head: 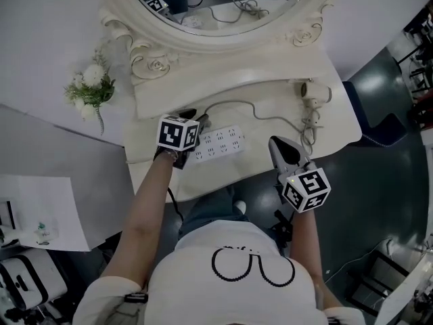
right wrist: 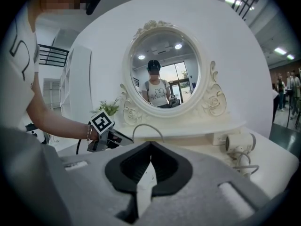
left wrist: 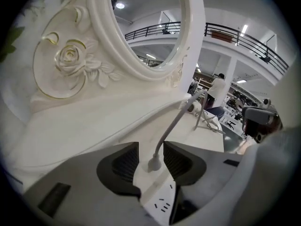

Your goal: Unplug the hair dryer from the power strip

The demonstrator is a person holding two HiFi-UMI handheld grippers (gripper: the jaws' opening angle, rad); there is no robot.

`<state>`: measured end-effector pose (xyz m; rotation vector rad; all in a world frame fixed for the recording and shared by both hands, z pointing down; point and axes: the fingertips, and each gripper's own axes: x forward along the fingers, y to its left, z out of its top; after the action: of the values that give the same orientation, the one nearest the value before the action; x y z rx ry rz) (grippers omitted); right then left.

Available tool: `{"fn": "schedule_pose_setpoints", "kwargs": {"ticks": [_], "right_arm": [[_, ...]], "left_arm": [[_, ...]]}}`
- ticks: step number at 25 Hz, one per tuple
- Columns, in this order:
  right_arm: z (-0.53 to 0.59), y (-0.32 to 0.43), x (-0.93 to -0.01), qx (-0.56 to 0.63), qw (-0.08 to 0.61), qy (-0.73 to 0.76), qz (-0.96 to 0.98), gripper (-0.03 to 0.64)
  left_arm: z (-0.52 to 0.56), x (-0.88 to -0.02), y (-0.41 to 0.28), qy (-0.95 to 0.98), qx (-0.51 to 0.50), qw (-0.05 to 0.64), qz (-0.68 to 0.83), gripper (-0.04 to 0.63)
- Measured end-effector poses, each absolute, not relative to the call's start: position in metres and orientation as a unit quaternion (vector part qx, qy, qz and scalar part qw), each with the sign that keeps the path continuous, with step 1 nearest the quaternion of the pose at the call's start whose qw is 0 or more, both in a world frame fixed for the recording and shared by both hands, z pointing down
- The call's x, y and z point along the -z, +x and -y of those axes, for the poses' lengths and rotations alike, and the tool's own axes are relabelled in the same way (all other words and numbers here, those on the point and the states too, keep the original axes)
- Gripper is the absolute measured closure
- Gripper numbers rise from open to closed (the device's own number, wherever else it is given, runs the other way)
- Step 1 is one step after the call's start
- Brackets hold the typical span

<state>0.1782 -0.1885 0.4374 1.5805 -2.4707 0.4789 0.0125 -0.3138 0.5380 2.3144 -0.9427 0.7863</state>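
Note:
A white power strip [head: 218,143] lies on the cream dressing table [head: 270,168]. A grey plug [left wrist: 154,164] sits in the strip's left end, and its cord [head: 233,103] curves right to the white hair dryer [head: 311,95] at the table's right side. My left gripper [head: 195,117] is angled down over that end. In the left gripper view its jaws [left wrist: 151,150] stand open on either side of the plug, with gaps at both pads. My right gripper [head: 277,143] hovers off the table's front right, shut with nothing in it [right wrist: 150,147].
An ornate oval mirror [head: 223,19] rises behind a raised shelf [head: 203,80]. A small flower bunch [head: 91,90] stands at the left. The hair dryer's spare cord is coiled beside it [head: 310,131]. A lower side surface with papers [head: 40,208] is at the far left.

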Motion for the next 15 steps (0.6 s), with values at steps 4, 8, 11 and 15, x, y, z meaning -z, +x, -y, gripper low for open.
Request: {"fn": "schedule_pose_setpoints", "kwargs": {"ticks": [4,8,11,15], "right_arm": [[0.184,0.182,-0.43,-0.155,0.068,0.536,0.827,0.62],[0.174,0.182,-0.427,-0.153,0.062,0.534,0.829,0.62],[0.165,0.179,-0.423,-0.149,0.054,0.533,0.831,0.62],[0.153,0.174,-0.413,-0.13,0.037,0.535,0.834,0.62]], "left_arm": [[0.302,-0.516,-0.01,0.855,-0.254,0.242,0.382,0.434],[0.289,-0.502,-0.037,0.848,-0.232,0.231,0.417,0.434],[0.28,-0.485,-0.051,0.846,-0.205,0.22,0.441,0.434],[0.263,-0.461,-0.061,0.846,-0.172,0.199,0.463,0.434]]}}
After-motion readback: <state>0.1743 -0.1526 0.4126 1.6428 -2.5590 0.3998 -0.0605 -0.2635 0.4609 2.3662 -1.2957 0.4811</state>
